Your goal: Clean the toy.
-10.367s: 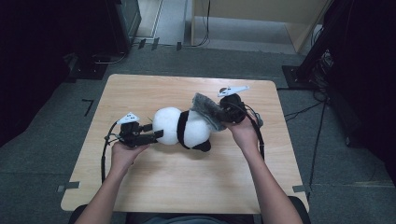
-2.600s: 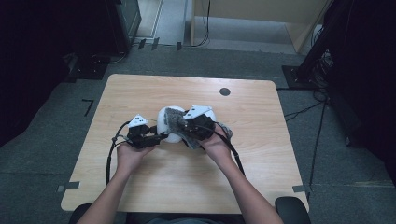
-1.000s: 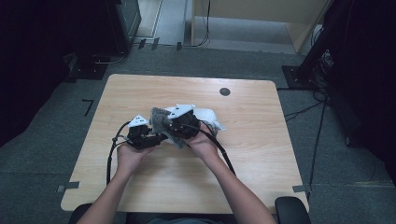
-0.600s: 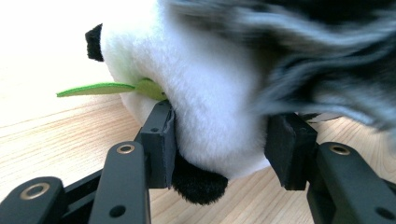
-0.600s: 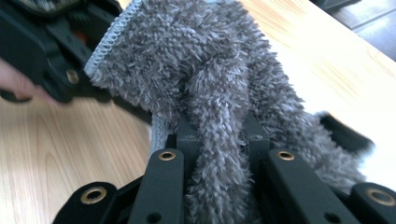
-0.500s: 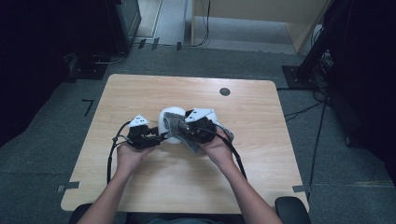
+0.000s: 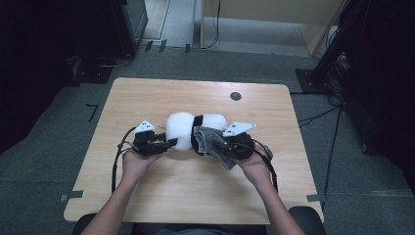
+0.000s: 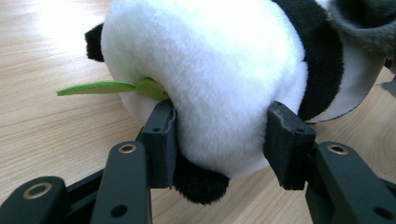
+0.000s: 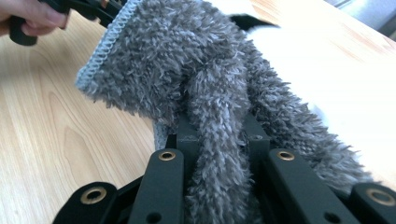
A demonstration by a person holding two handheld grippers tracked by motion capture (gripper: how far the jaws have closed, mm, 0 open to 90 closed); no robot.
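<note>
A black-and-white plush panda [image 7: 188, 129] lies on its side at the middle of the wooden table [image 7: 161, 196]. My left gripper [image 7: 169, 143] is shut on the panda's white head [image 8: 205, 79], the jaws pressing into the fur on both sides; a green felt leaf [image 8: 100, 87] sticks out beside the left jaw. My right gripper [image 7: 222, 145] is shut on a grey fluffy cloth [image 7: 213, 142], which drapes over the panda's body [image 9: 322, 60]. In the right gripper view the cloth [image 9: 187, 74] bunches between the jaws.
A small dark round spot [image 7: 235, 96] marks the table's far side. Cables trail from both grippers over the near table. Dark equipment and a black stand surround the table on grey floor.
Over the last second the right gripper with the cloth has slid rightward along the panda from its head end. The left gripper stays clamped on the head.
</note>
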